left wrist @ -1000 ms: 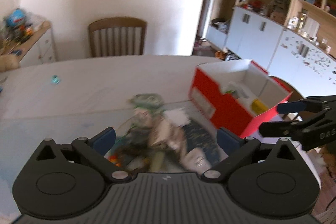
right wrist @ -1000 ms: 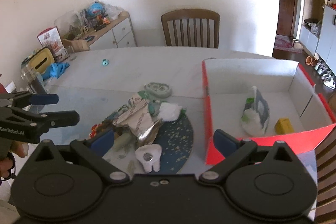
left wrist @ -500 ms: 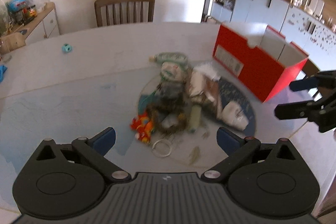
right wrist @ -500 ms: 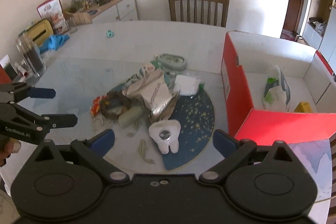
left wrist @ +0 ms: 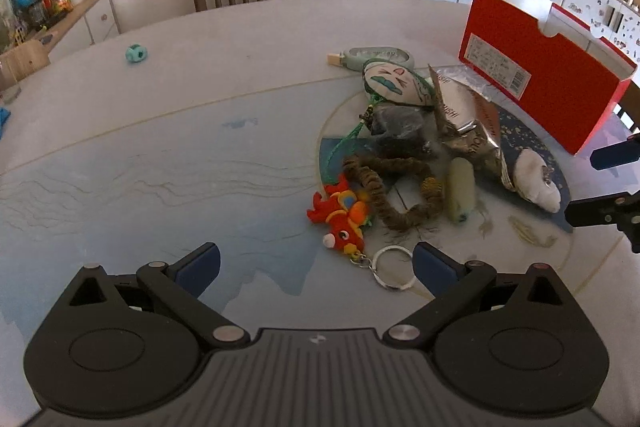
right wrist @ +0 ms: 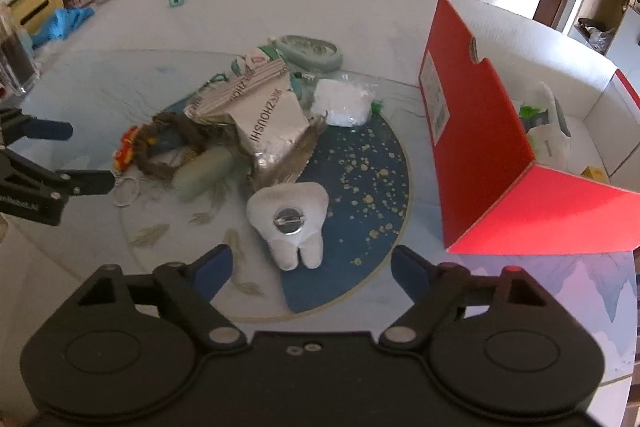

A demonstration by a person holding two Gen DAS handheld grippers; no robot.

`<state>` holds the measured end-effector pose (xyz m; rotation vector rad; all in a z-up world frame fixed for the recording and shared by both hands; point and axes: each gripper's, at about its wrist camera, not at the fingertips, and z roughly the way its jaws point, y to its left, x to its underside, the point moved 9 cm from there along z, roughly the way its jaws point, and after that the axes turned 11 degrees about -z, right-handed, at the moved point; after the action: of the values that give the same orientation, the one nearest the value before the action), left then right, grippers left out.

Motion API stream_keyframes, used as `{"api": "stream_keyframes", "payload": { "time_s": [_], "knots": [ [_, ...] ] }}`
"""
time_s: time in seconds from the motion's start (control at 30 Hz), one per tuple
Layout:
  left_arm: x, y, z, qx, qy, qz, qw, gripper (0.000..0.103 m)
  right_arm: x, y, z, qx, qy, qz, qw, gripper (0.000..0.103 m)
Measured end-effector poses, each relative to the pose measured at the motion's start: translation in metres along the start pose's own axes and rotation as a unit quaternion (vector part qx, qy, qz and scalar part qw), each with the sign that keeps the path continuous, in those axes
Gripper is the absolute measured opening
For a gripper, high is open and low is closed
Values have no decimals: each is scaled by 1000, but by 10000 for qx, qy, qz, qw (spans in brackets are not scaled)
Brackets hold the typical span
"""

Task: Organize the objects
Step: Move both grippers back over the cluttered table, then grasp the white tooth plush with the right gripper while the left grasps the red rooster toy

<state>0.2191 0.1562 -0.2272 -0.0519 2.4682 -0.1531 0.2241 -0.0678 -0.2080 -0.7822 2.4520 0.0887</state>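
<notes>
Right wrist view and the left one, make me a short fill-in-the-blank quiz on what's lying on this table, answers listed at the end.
1. The tall box standing on the table is white inside and ____ outside.
2. The white plush nearest the right gripper is shaped like a ____.
3. The orange fish toy is attached to a metal key ____.
4. At the far edge of the table stands a wooden ____.

Missing words: red; tooth; ring; chair
</notes>
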Motion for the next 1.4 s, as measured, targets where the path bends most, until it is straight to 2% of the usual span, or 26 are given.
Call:
{"api": "stream_keyframes", "payload": {
  "time_s": [0.2,0.33,0.53,0.6,0.73,0.8,1.03,1.4],
  "knots": [
    [-5,5,13,-45,2,140,9999,102,-2,1,12,-99,127,-7,9999,78],
    [-9,7,16,80,3,127,9999,102,-7,3,19,-133,162,38,9998,71],
    [-13,2,22,227,56,191,9995,87,-12,4,26,-186,170,64,9997,63],
    [-13,1,23,278,82,209,9994,79,-13,4,27,-221,166,69,9996,62],
    [-14,-2,25,287,78,307,9991,76,-16,5,29,-246,151,51,9996,58],
    [-14,-3,25,281,45,387,9988,66,-17,6,31,-245,145,50,9996,56],
    [-15,-10,23,372,23,535,9979,40,-16,5,33,-299,130,90,9994,47],
    [-12,-11,19,225,38,524,9984,38,-15,1,23,-291,-42,182,9994,42]
  ]
}}
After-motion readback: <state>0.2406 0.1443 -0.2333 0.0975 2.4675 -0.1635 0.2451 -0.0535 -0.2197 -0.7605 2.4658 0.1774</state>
